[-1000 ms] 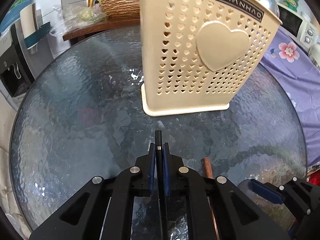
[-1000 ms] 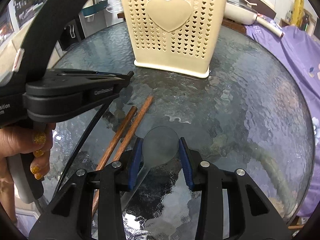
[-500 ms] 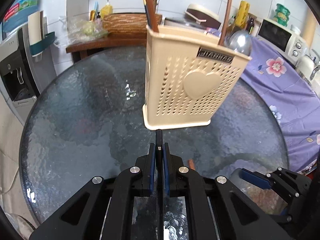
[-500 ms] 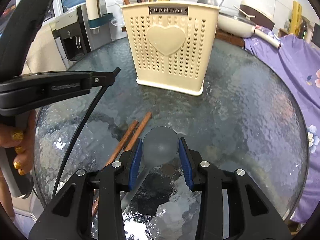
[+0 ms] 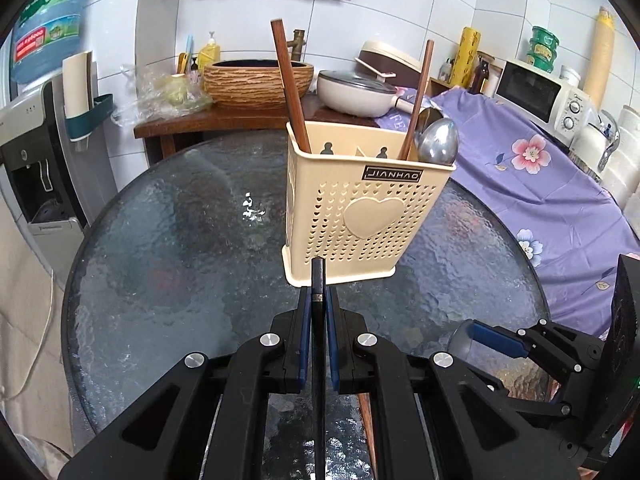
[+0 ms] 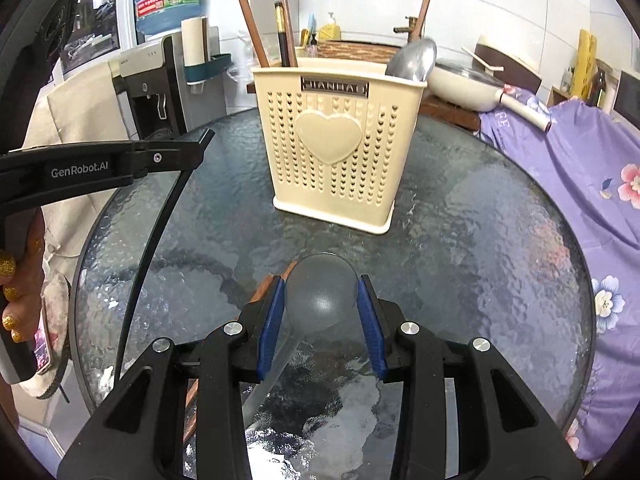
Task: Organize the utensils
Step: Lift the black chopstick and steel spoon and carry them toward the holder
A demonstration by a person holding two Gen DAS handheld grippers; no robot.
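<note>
Utensils split between both jaws and the holder. Nearest in the left wrist view, left gripper [image 5: 319, 312] closed tight on a thin black chopstick [image 5: 319, 280], its tip poking just past the blue pads toward the frame centre. At lower right of that view, right gripper [image 5: 496, 338] alongside, close by. In the right wrist view, right gripper [image 6: 322, 312] clamped on the bowl of a translucent grey spoon [image 6: 320, 292], handle trailing back toward the lower edge between the black fingers. Just left of that spoon and under it, brown wooden chopsticks [image 6: 266, 286] lying on the glass bench [image 6: 480, 240], mostly hidden by the left finger. At left of the frame, left gripper [image 6: 200, 146] seen side-on, black chopstick [image 6: 156, 240] hanging down from it in a long curve; hand [image 6: 16, 280] at the far left edge.

Beyond, open bare glass ahead and to both sides of the jaws, round rim well clear. Past that, near frame centre, cream perforated utensil holder [image 6: 336, 148] upright on the bench, heart on its front, open top unobstructed in the middle. Already inside: wooden chopsticks [image 6: 252, 28] leaning at its upper left, metal spoons [image 6: 414, 60] at its upper right.

Farther back, water dispenser [image 6: 152, 92] at upper left, white pan [image 6: 464, 80] and purple floral cloth [image 6: 580, 168] at right.
</note>
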